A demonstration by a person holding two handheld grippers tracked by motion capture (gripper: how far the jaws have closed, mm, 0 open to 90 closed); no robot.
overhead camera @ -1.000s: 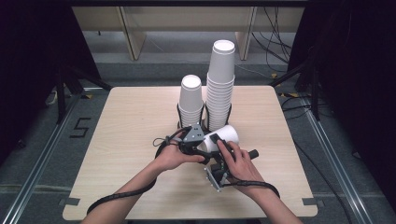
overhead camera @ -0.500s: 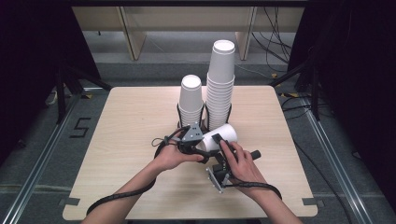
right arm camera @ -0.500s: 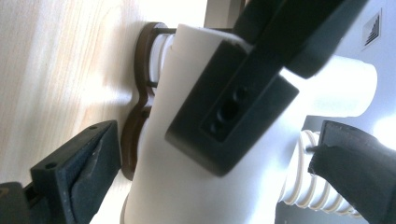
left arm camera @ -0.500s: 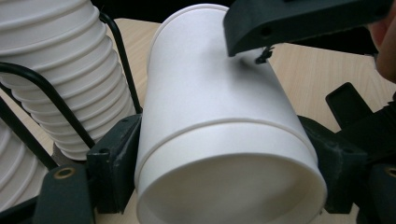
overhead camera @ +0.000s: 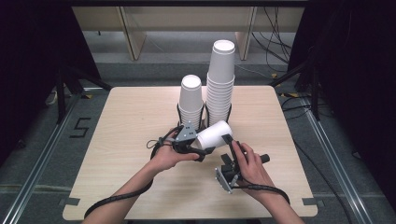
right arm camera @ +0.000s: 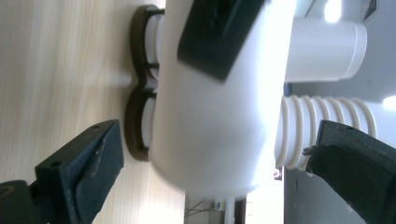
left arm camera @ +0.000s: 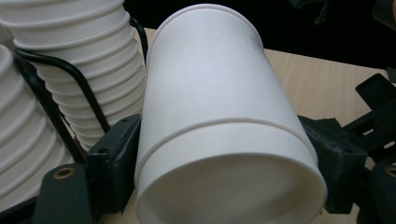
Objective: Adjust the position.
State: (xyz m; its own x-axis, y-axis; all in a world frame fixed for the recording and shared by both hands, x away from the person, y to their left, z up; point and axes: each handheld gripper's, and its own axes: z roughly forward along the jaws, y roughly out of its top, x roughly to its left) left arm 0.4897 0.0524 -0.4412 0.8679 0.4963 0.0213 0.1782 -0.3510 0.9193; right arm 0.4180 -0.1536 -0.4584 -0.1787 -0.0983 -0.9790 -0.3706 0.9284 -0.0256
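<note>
compared with half a second ago, the right gripper has shifted slightly up and right beside the cup, with the right hand a little farther from the left; the stacks and left hand look unchanged. the left gripper is clenched on a single white paper cup, which lies tilted on its side above the table, its closed base toward the taller stack and its open mouth toward the person. in the left gripper view the two black jaws press the cup from either side just behind its rolled rim, and the open mouth faces the camera. the right gripper is released: in the right gripper view its jaws stand wide apart, one below the cup and one beyond it, neither clearly touching the wall; whether one pad rests on the cup cannot be told. behind the held cup stand two stacks of inverted white paper cups: a shorter stack on the left and a taller stack on the right, side by side and each seated in a dark wire holder. the held cup lies just in front of these stacks, near the middle of the light wooden table. a black cable trails from the left gripper along the forearm toward the table's near edge.
</note>
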